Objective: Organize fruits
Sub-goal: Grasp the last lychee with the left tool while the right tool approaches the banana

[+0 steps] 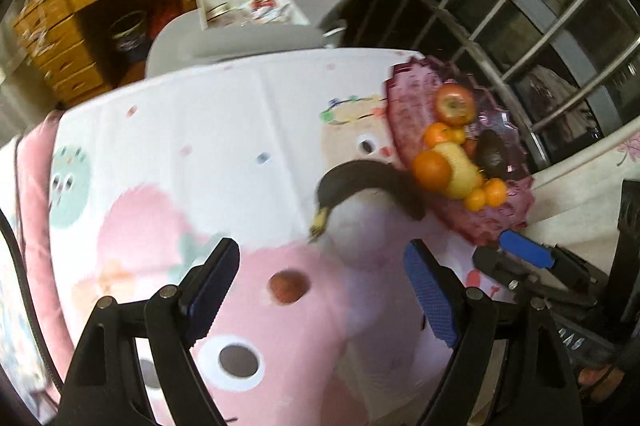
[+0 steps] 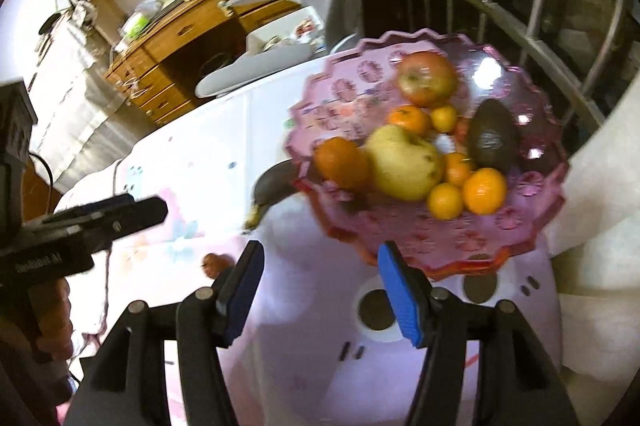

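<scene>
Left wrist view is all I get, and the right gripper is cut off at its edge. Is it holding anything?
Observer: No. The right gripper is open, with only tablecloth showing between its pads.
Operator: What is the dark fruit in the bowl? It's a blur here.
Observer: It's an avocado. The right wrist view shows a round label on its skin.
Operator: Is anything near my left gripper from outside?
Observer: The left gripper shows side-on at the left. A hand is wrapped around its handle, and nothing sits at its tips.
</scene>
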A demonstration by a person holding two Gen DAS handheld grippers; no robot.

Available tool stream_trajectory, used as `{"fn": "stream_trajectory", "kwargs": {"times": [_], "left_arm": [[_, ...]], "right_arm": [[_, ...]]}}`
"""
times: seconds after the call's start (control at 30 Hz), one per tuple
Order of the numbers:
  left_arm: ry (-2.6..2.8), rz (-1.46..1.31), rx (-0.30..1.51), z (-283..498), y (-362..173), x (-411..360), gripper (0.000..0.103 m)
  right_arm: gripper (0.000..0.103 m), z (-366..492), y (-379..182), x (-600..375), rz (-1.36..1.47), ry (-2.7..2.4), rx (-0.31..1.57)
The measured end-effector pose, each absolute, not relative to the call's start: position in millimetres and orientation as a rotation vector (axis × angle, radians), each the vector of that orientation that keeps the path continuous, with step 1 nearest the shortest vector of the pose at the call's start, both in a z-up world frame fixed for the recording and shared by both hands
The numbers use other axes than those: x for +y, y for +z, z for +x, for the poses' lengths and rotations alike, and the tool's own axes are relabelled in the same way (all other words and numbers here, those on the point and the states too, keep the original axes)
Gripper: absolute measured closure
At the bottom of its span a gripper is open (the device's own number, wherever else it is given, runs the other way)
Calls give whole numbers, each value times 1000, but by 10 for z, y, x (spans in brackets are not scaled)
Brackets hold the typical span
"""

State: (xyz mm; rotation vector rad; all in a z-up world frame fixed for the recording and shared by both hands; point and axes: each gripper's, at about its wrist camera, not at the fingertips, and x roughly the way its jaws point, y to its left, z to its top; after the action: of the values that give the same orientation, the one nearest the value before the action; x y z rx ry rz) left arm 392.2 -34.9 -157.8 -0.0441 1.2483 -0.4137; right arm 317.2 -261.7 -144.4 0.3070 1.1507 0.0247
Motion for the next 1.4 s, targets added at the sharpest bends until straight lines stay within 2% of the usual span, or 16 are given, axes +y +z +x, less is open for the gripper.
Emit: {"fn": "stream_trajectory", "kwargs": {"times": [0.37, 1.0, 1.27, 1.37, 1.4], "left_arm": [[-345, -115, 1263, 3478, -2059, 78, 20], [-435, 5, 1097, 3494, -2587, -196, 26], [-463, 41, 1077, 3606, -2692, -357, 39], [-465, 62, 1085, 3641, -2742, -396, 56], [-471, 66, 1089, 3651, -2761, -405, 65]], "right_arm": [[43, 3419, -1547, -2245, 385, 90, 1230], [43, 3889, -2217, -2088, 724, -208, 1308], [43, 4135, -2348, -2000, 699, -325, 1309], [43, 4218, -2389, -1981, 672, -350, 1324], [43, 4238, -2395, -1985, 671, -358, 1323]]}}
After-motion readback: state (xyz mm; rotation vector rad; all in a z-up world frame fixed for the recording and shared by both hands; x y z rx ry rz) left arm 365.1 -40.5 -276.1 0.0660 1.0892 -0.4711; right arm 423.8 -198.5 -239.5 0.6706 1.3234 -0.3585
